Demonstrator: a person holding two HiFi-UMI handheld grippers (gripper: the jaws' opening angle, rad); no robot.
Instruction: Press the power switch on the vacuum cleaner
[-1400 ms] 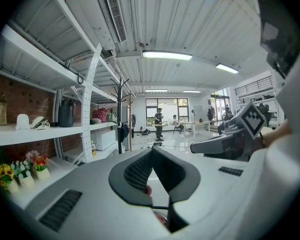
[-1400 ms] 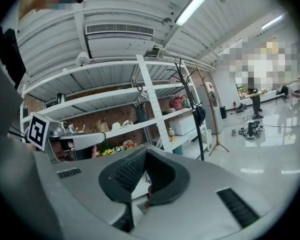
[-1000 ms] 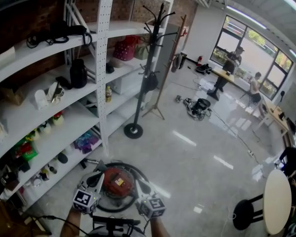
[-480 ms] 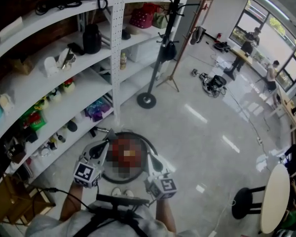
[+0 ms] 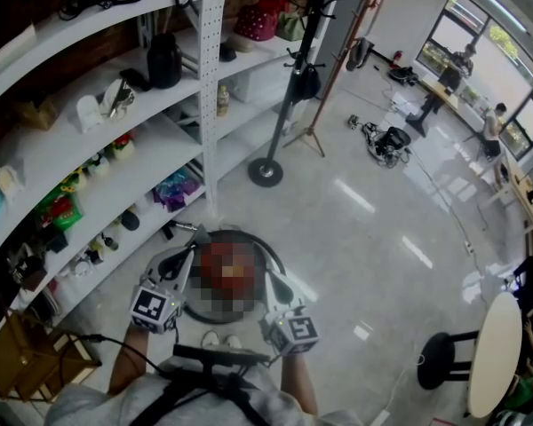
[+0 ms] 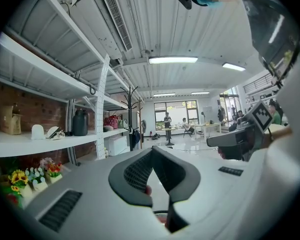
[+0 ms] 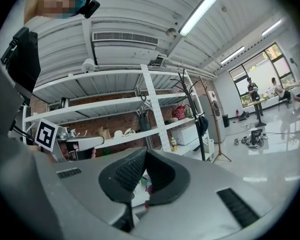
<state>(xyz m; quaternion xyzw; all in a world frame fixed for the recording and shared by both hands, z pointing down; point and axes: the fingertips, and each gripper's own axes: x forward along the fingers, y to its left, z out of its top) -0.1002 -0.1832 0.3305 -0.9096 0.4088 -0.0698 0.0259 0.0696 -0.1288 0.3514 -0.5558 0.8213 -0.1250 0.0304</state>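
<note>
Vacuum cleaner [image 5: 226, 273]: stands on the floor [image 5: 364, 247] near the shelf [image 5: 115, 162], between both grippers.
Left gripper [image 5: 188, 257]: jaws closed, empty; a blunt tip probably suits pressing.
Right gripper [image 5: 271, 284]: closed too, empty, beside the body.
Switch: not visible here.

white shelving [image 5: 215, 87] lines the brick wall, a black coat stand [image 5: 285, 105] just beside it; a round white table [image 5: 495, 353] and black stool [image 5: 437, 384] stand well apart.

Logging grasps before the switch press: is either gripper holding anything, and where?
Nothing is held. The left gripper and right gripper each show jaws closed tip to tip on nothing, flanking the vacuum cleaner.
</note>
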